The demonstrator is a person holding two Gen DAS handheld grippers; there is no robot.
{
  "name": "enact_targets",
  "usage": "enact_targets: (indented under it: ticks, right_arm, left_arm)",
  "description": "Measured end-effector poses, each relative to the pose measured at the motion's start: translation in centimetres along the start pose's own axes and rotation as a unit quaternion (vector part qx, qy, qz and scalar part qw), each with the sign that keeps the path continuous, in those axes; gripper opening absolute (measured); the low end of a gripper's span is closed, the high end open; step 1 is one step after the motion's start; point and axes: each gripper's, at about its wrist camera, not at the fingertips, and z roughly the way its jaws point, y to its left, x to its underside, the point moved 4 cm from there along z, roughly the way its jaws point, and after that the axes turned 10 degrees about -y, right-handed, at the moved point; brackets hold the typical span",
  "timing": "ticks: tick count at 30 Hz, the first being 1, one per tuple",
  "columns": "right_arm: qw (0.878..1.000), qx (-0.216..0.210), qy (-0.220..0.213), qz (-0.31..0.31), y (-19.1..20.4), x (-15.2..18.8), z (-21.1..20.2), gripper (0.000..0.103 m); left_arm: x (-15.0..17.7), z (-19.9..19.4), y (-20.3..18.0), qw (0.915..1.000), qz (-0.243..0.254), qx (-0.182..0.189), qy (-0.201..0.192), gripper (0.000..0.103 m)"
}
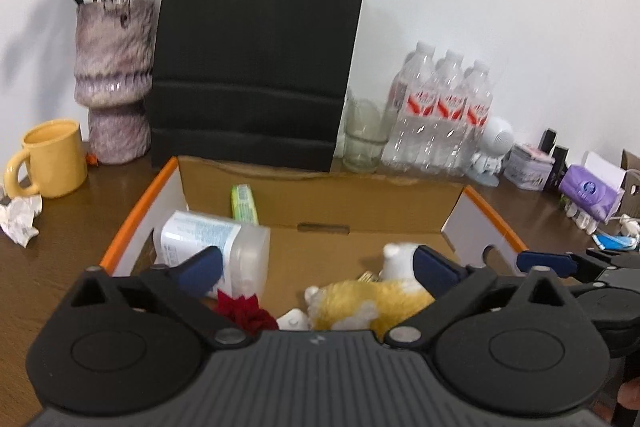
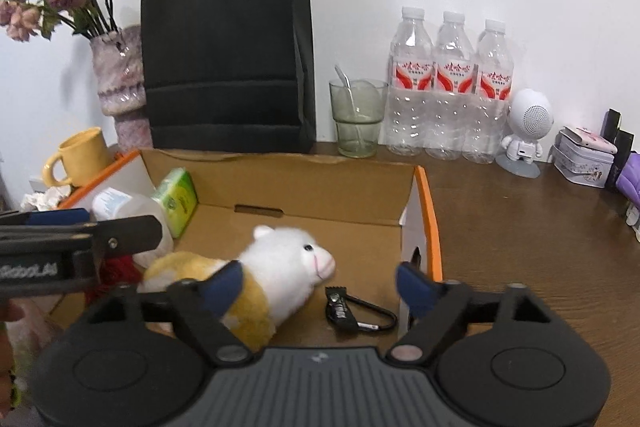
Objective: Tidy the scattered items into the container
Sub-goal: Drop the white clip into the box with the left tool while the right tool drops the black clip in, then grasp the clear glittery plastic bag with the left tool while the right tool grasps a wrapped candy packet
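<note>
An open cardboard box (image 1: 320, 203) with orange-edged flaps (image 2: 428, 211) holds a white and yellow plush toy (image 2: 276, 267), a white plastic bottle (image 1: 216, 243), a green packet (image 2: 178, 197), a red item (image 1: 248, 311) and a black carabiner clip (image 2: 356, 311). My left gripper (image 1: 318, 267) is open and empty above the box, over the bottle and the plush (image 1: 368, 303). My right gripper (image 2: 320, 283) is open and empty above the plush and the clip. The left gripper's finger shows at the left of the right wrist view (image 2: 80, 239).
Behind the box stand a black paper bag (image 2: 224, 47), a vase of dried flowers (image 1: 114, 83), a glass (image 2: 358, 119), three water bottles (image 2: 448, 87) and a white robot figure (image 2: 524, 131). A yellow mug (image 1: 52, 159) and crumpled paper (image 1: 20, 219) lie at the left; tins and tissues (image 1: 588, 195) lie at the right.
</note>
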Motion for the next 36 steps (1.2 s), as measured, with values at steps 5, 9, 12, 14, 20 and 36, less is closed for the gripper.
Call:
enact_targets:
  ticks: [5,9,12,14,20,36]
  right_arm:
    - [1.0,-0.003,-0.002,-0.002,0.3,-0.5,-0.6,0.103]
    - [1.0,-0.005,-0.001,0.002,0.3,-0.7,-1.0,0.103]
    - [1.0,-0.003,-0.001,0.0,0.4,-0.8,-1.1,0.103]
    - [1.0,-0.002,-0.003,0.001,0.3,-1.0,-1.3,0.103]
    - [0.999,0.001,-0.038,0.002,0.1,-2.4,-4.6,0.103]
    - [0.998,0.036,-0.008,-0.041,-2.9,4.4,-12.8,0.103]
  left_arm:
    - [-0.8,-0.8,-0.3,0.9999,-0.004,0.005,-0.01,0.103]
    - [-1.0,-0.9,-0.3,0.9999,-0.004,0.004,-0.012,0.103]
    - [-1.1,-1.1,-0.2,0.9999,-0.007,0.006,-0.012,0.103]
    - [-1.4,-1.5,-0.2,0.9998,-0.01,0.009,-0.017,0.103]
    - [-3.3,-4.9,0.3,0.9981,-0.015,0.019,-0.056,0.103]
    - [1.5,-11.9,6.9,0.9983,0.023,-0.053,-0.003,0.103]
